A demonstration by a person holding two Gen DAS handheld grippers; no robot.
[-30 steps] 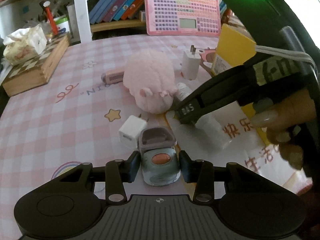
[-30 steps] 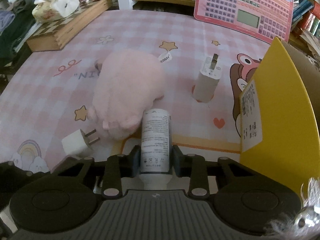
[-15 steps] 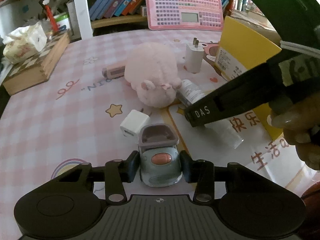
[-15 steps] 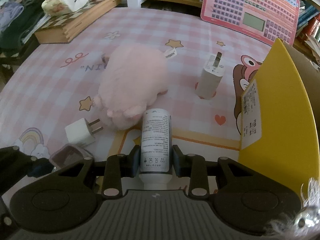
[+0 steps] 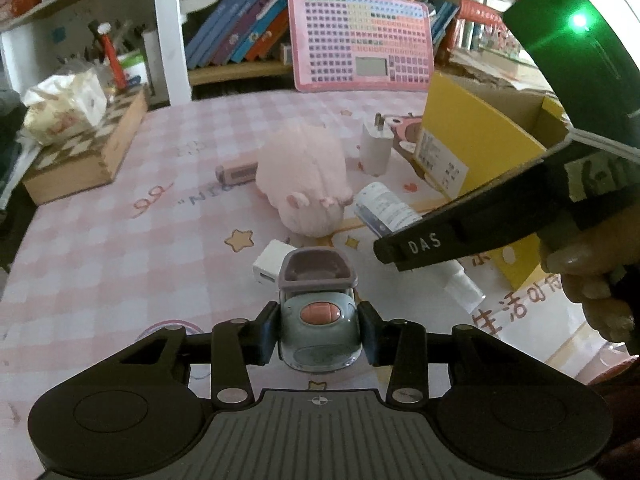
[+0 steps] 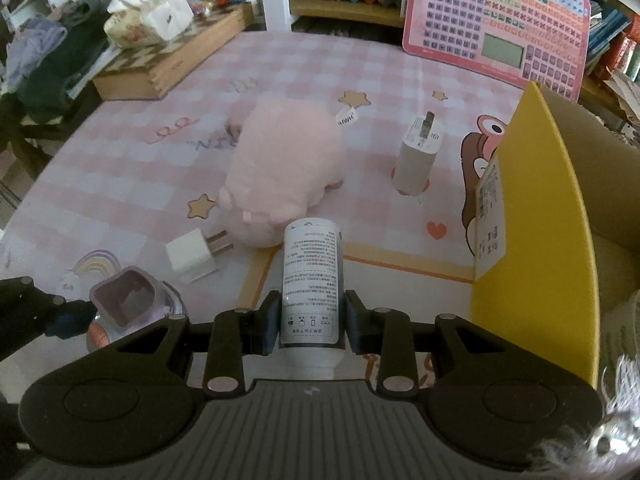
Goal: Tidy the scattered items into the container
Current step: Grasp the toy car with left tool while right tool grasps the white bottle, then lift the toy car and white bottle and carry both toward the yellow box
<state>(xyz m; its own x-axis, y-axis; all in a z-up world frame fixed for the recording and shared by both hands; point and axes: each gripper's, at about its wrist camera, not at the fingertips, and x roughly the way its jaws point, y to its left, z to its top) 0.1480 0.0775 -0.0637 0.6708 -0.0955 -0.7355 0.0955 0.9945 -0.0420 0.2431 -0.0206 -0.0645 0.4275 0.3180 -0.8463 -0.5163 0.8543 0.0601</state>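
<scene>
My left gripper [image 5: 319, 330] is shut on a grey-green toy car [image 5: 318, 320] with a purple top, held above the mat. My right gripper [image 6: 311, 320] is shut on a white spray bottle [image 6: 312, 276], lifted off the mat; the bottle also shows in the left wrist view [image 5: 388, 210]. The yellow cardboard box [image 6: 540, 216] stands open at the right. A pink plush pig [image 6: 284, 168], a small white plug [image 6: 194, 254] and a tall white charger [image 6: 418, 160] lie on the pink checked mat. A pink stick-shaped item [image 5: 236, 172] lies behind the pig.
A wooden chessboard box [image 6: 172, 62] with a tissue pack [image 6: 148, 16] sits at the back left. A pink toy keyboard [image 6: 496, 28] leans on the bookshelf behind. The toy car and left gripper show at the lower left in the right wrist view [image 6: 128, 304].
Both grippers have risen and pulled back with their loads. The bottle has come off the mat, and the yellow box now shows its open inside.
</scene>
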